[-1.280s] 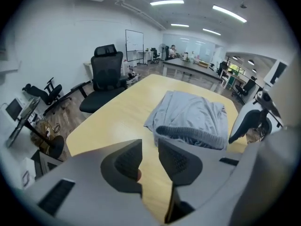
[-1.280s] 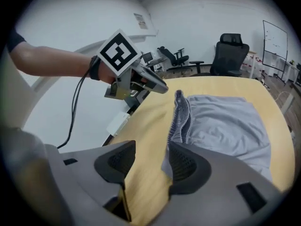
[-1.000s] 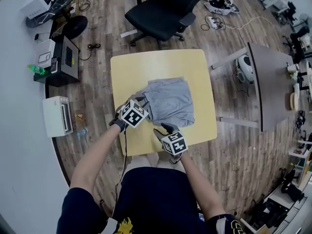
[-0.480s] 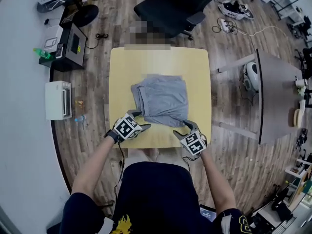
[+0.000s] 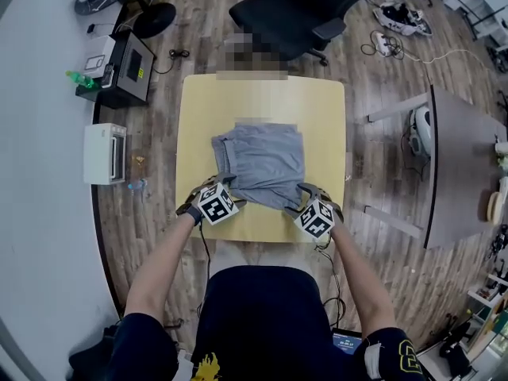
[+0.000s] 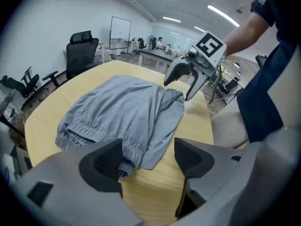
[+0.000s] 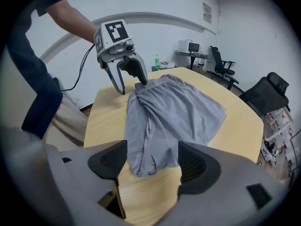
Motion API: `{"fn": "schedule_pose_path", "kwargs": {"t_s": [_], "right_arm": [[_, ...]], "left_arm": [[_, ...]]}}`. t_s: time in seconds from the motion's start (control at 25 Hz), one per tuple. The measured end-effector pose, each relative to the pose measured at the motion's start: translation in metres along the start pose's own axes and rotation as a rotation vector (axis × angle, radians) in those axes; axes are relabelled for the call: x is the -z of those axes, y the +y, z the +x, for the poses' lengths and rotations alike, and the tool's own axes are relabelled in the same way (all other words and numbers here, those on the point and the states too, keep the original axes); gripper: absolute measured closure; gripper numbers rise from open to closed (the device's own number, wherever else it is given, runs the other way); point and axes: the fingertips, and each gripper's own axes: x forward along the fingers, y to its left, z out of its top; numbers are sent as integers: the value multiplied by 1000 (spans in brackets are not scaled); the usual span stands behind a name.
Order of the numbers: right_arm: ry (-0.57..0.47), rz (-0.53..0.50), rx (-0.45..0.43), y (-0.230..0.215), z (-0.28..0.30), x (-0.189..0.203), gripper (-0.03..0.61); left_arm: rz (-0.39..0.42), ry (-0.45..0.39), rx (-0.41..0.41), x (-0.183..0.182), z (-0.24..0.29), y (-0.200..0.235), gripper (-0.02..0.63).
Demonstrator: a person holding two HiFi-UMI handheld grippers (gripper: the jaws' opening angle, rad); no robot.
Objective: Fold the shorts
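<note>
Head view: both forearms reach forward and slope down, with the left gripper [image 5: 223,187] and right gripper [image 5: 312,194] at the near corners of the gray shorts [image 5: 262,163], which lie flat on the yellow surface [image 5: 198,117]. Both jaws have just been opening and stand apart, clamping nothing.

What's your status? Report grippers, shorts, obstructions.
Status: left gripper and right gripper open, jaws just been opening, a corner of the shorts between each pair, ungripped. Garment lies on the table, waistband by left gripper. Nothing in the way.
</note>
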Motion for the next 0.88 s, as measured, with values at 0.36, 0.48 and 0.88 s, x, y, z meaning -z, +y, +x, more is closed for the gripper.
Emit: {"fn": "schedule_pose_path", "kwargs": {"t_s": [0.36, 0.48, 0.88], "right_arm": [[-13, 58, -39, 20, 12, -6, 306], [22, 74, -76, 31, 11, 7, 372], [0, 12, -60, 32, -11, 2, 430]], "left_arm": [[66, 63, 0, 30, 14, 8, 282], [78, 41, 7, 23, 8, 3, 282], [205, -13, 65, -4, 6, -30, 351]]}}
